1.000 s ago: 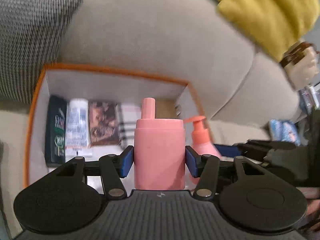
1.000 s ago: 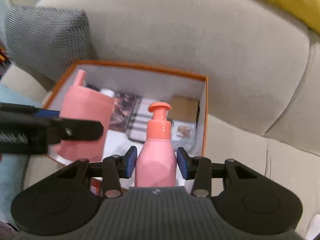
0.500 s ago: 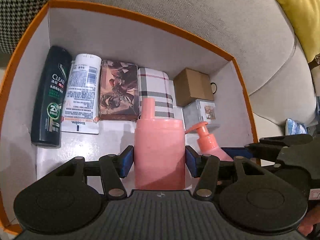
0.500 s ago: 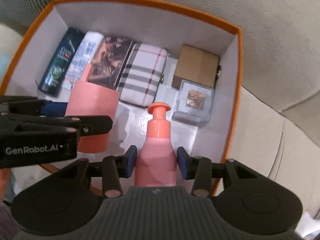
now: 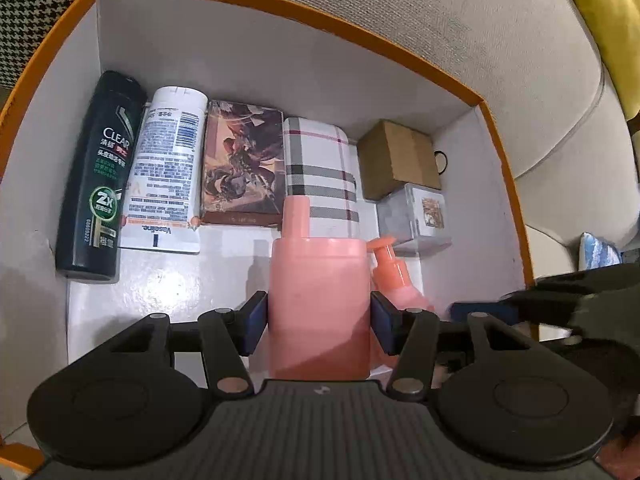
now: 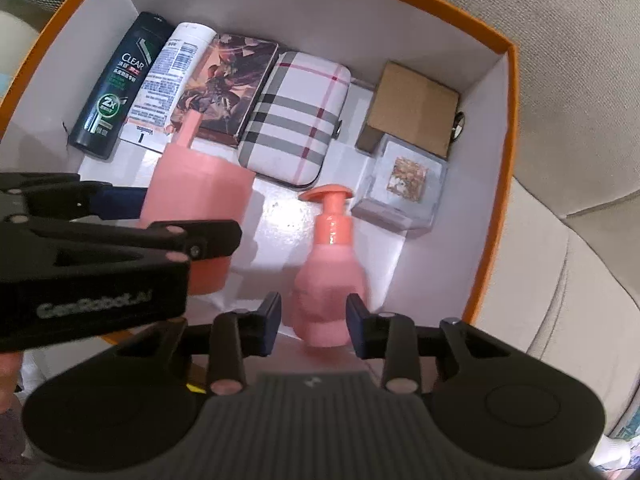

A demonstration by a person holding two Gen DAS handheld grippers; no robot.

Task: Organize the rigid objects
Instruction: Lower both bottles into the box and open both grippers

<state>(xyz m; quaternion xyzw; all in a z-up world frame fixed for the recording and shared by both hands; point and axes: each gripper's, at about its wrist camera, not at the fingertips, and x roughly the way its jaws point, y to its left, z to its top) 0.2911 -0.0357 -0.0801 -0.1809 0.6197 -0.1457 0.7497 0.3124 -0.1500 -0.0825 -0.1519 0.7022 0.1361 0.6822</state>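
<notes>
My left gripper is shut on a wide pink bottle and holds it upright inside the orange-rimmed white box, near its front. The bottle also shows in the right wrist view. My right gripper stands around a small pink pump bottle, which leans and is blurred. The pads look slightly apart from its sides. The pump bottle also shows in the left wrist view, just right of the wide bottle.
At the back of the box lie a dark Clear shampoo bottle, a white Vaseline tube, a picture box, a plaid case, a brown carton and a clear case. Beige sofa cushions surround the box.
Both grippers moved down and forward into the box with their bottles. The right gripper's pads have spread off the pump bottle, which now sits lower and tilted.
</notes>
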